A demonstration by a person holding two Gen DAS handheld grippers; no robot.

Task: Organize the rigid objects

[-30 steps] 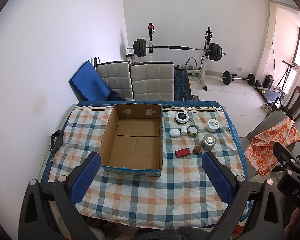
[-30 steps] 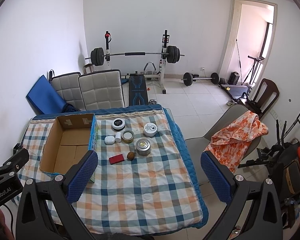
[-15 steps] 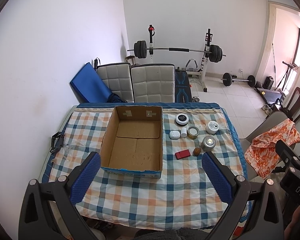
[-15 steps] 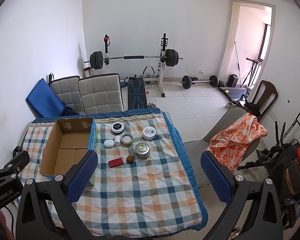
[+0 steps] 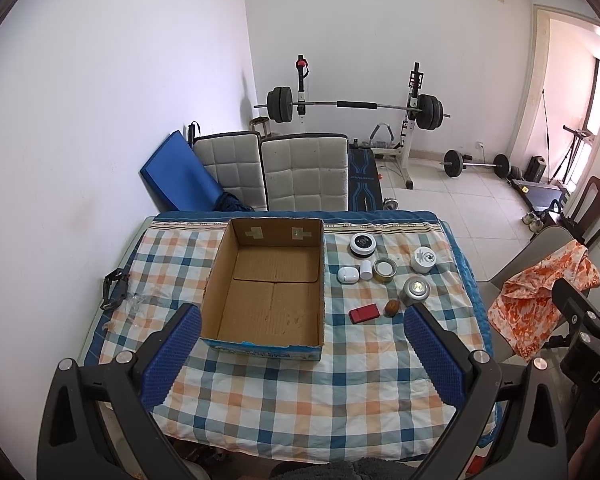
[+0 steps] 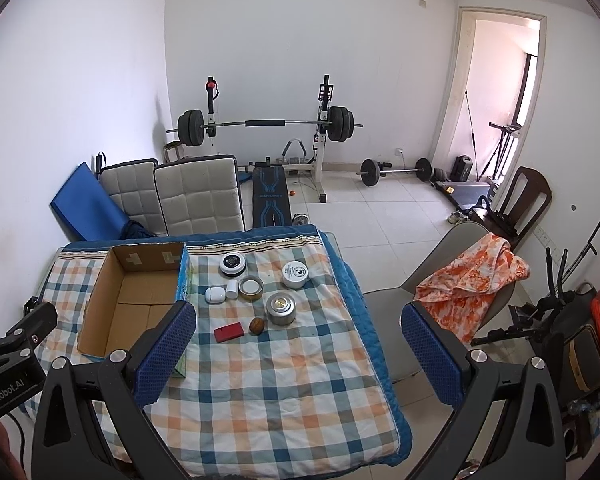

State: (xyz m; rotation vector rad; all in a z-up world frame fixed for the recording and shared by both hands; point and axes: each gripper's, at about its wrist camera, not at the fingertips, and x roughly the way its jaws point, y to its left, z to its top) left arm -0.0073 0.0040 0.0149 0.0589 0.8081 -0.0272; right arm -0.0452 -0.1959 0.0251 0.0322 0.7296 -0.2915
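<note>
An empty open cardboard box (image 5: 268,292) (image 6: 136,300) stands on the checked tablecloth (image 5: 300,392). To its right lie several small objects: a red flat case (image 5: 364,314) (image 6: 228,332), a brown nut-like ball (image 5: 392,307) (image 6: 257,325), a silver tin (image 5: 416,290) (image 6: 281,309), a white round jar (image 5: 424,259) (image 6: 295,274), a black-topped round jar (image 5: 363,244) (image 6: 233,263), a tape roll (image 5: 384,270) (image 6: 250,288), a white earbud case (image 5: 348,274) (image 6: 215,294). My left gripper (image 5: 302,356) and right gripper (image 6: 298,354) are both open, empty, held high above the table's near edge.
Two padded chair backs (image 5: 304,176) stand behind the table, with a blue mat (image 5: 180,184) against the wall. A chair with an orange cloth (image 6: 472,280) stands to the right. A barbell rack (image 6: 268,128) is at the back. A black clip (image 5: 112,288) sits at the left table edge.
Both grippers have drawn up and back from the table, so the table looks smaller and lower in view. Nothing on the table has moved.
</note>
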